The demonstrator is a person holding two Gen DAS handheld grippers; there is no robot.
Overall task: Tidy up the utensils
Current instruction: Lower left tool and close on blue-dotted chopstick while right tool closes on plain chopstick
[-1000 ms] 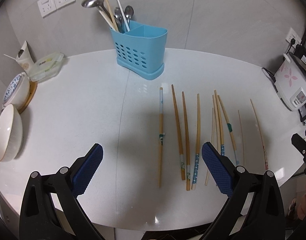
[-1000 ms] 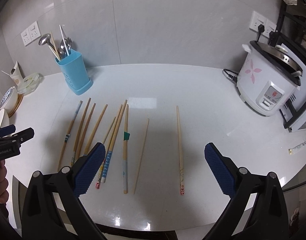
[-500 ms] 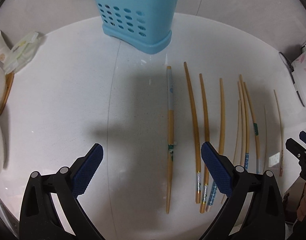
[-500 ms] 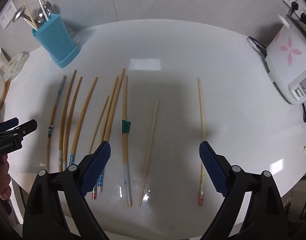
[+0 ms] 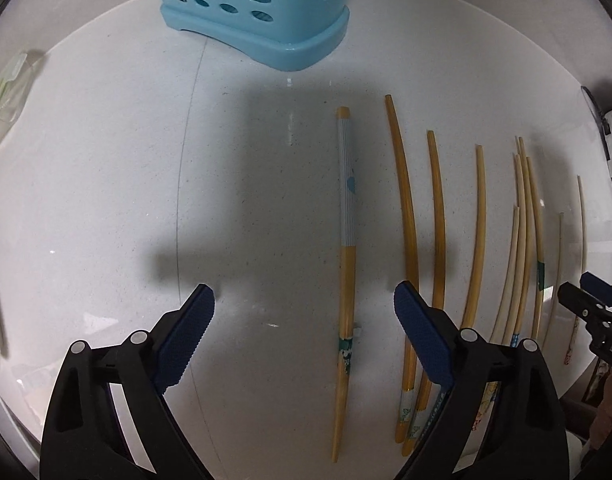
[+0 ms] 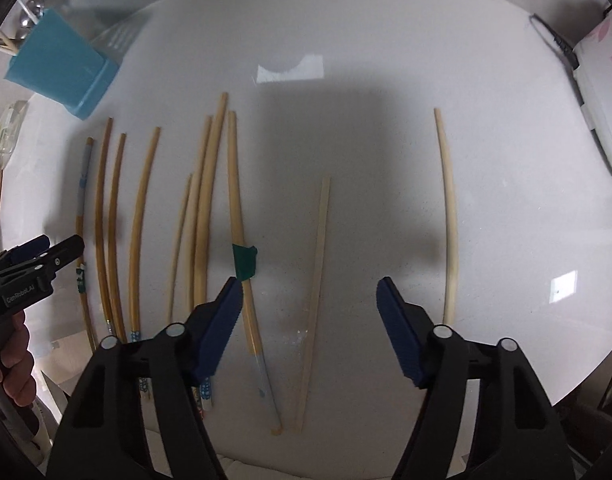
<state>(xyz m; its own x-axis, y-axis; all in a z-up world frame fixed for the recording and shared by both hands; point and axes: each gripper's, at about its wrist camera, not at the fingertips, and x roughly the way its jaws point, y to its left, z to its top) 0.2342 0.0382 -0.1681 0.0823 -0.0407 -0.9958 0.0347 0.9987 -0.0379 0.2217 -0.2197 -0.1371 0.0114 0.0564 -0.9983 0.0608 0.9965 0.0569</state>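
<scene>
Two grippers hang low over the white table (image 5: 106, 200), both with jaws spread wide and nothing between them. The left gripper (image 5: 304, 330) straddles the striped chopstick (image 5: 345, 240), which lies flat between its blue pads without touching either; the right pad hides part of the next bamboo stick over. The right gripper (image 6: 309, 318) brackets a pale square-cut chopstick (image 6: 319, 264), and its left pad covers a stretch of the chopstick with green tape (image 6: 238, 216). Farther left in the right wrist view, the lower ends of the bamboo chopsticks (image 6: 138, 220) vanish behind the gripper's black frame, so their painted tips are only partly seen. One ivory chopstick (image 6: 447, 216) lies well apart on the right. Beyond the row stands the blue utensil holder (image 5: 258, 12), its top cut off in the left wrist view; in the right wrist view it is blurred, with spoon handles barely readable. The rice cooker (image 6: 601, 92) is clipped by the frame edge.
</scene>
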